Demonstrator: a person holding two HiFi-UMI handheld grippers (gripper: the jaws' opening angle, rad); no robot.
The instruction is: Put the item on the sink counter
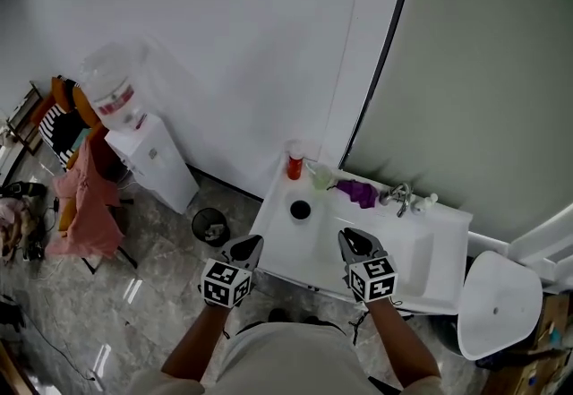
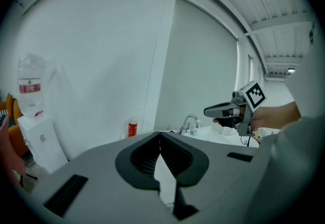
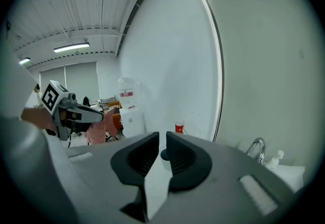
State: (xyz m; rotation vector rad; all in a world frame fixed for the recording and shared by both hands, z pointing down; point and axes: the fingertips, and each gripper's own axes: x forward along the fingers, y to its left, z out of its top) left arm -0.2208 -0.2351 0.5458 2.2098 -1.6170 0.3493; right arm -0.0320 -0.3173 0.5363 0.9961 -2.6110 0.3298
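White wall [image 1: 224,44] and a grey-green panel [image 1: 483,71] rise over a marbled floor [image 1: 152,268]. A white bench [image 1: 273,234] with its sink stands ahead (a water cooler [image 1: 152,156], red label unreadable, and a bin [image 1: 210,226] to its left). On the bench are a purple cloth [image 1: 360,193], a tap [image 1: 401,198], a red bottle [image 1: 294,167] and a small black pot [image 1: 300,209] near the left edge. The left gripper [image 1: 252,244] is pinched together, empty. The right gripper [image 1: 349,237] has its jaws a slit apart with nothing between them.
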